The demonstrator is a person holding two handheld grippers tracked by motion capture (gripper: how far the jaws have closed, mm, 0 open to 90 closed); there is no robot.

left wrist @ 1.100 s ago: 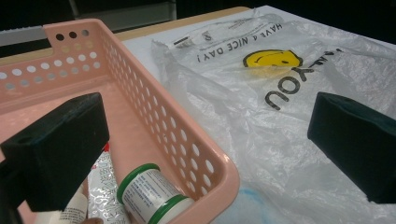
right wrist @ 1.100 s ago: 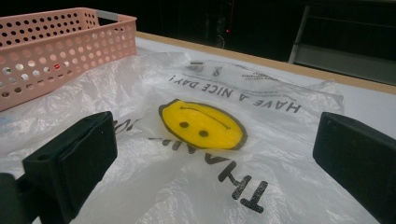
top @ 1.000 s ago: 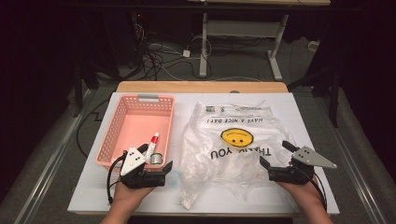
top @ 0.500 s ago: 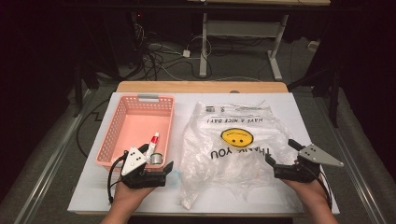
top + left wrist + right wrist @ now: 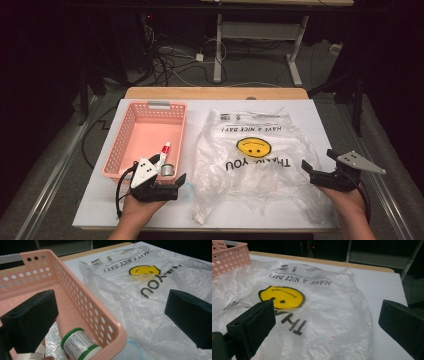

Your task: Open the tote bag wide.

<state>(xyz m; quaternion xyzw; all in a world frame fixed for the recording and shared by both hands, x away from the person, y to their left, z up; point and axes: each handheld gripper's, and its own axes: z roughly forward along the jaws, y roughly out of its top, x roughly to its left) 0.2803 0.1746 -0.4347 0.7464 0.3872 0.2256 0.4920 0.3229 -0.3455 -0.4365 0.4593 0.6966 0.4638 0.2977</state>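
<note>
1. From the high view I see a white rectangular table top point(image 5: 310, 120) with a wooden edge at 12 o'clock.
2. A crinkled clear plastic bag printed with a yellow smiley face and the words "THANK YOU" and "HAVE A NICE DAY!" point(image 5: 252, 160) lies flat across the middle of the table, its print upside down to me.
3. A pink perforated plastic basket point(image 5: 145, 137) sits just beside the bag, at its 9 o'clock.
4. Inside the basket, at its 5 o'clock corner, I see a small white spool with green rims point(image 5: 80, 342) lying on its side, and touching it a white tube with a red cap point(image 5: 164, 150).
5. My left gripper point(image 5: 172, 186) rests at the basket's 6 o'clock, near the corner, its 2 black jaws spread wide apart and gripping nothing; in the left gripper view 1 jaw hangs over the basket and the other over the bag.
6. My right gripper point(image 5: 320, 167) is at the bag's 4 o'clock edge, jaws likewise wide apart and empty; the right gripper view looks between them over the smiley face print.
7. Each gripper is held by a hand coming in from 6 o'clock.
</note>
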